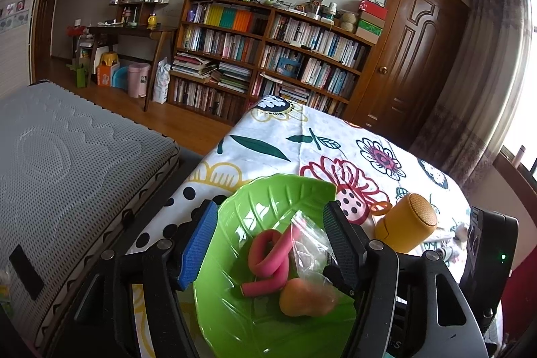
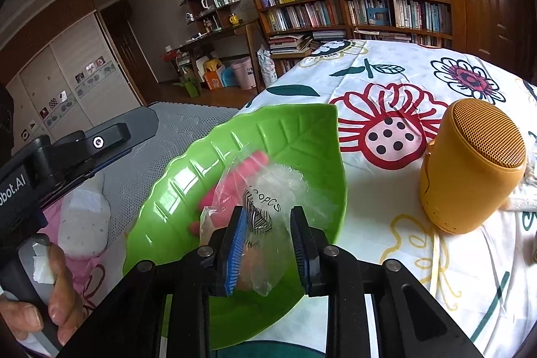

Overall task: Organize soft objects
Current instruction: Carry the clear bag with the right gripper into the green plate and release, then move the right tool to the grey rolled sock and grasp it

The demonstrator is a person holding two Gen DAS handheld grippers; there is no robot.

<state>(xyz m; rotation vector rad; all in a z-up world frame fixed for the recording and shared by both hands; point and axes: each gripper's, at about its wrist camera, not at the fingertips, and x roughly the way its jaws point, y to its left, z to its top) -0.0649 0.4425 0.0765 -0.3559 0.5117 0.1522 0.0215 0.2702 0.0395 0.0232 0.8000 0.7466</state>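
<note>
- Green leaf-shaped dish (image 2: pixel 295 136) is sitting at the near left of the floral worktop (image 2: pixel 436 257), holding one pink foam roller (image 1: pixel 272 257), one orange pear-shaped toy (image 1: pixel 302 299) and one clear plastic bag (image 2: pixel 268 207).
- Right claw (image 2: pixel 268 247) is standing apart around the bag, seemingly depositing it; withdrawing looks next.
- Left claw (image 1: pixel 268 244) is hovering apart, empty.
- One yellow speaker (image 2: pixel 470 166) is standing to the right.

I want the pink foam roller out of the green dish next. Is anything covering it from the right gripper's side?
Yes. The clear plastic bag lies over the pink foam roller in the green dish, directly ahead of the right hand-held gripper.
</note>
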